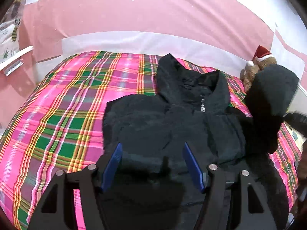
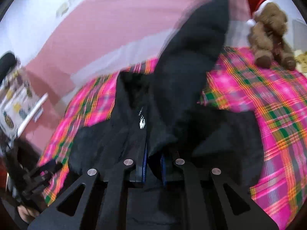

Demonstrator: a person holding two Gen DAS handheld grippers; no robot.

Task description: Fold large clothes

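Lying front-up on the plaid bedspread (image 1: pixel 63 115), the black hooded jacket (image 1: pixel 153 126) has its hood toward the pink wall (image 1: pixel 134 9) and its zipper pull near the collar. Bed, not a table, carries it.

Left claw (image 1: pixel 151 161): jaws stand apart, blue pads (image 1: pixel 113 164) on either side of empty space above the jacket's lower body; nothing pinched between them.

Right claw (image 2: pixel 153 164): jaws nearly closed, clamped on a fold of the jacket's black fabric. Held part looks like a sleeve, raised off the bed and standing up as a dark peak against the wall; the right wrist view is motion-blurred, so the exact part is uncertain. In the left wrist view the same raised cloth shows as a dark mass at the right edge of the bed.

A brown teddy bear (image 2: pixel 270 36) with a red Santa hat sits on the far right corner of the bed, apart from the jacket.

The left claw also appears in the right wrist view, low at the left edge, blurred.
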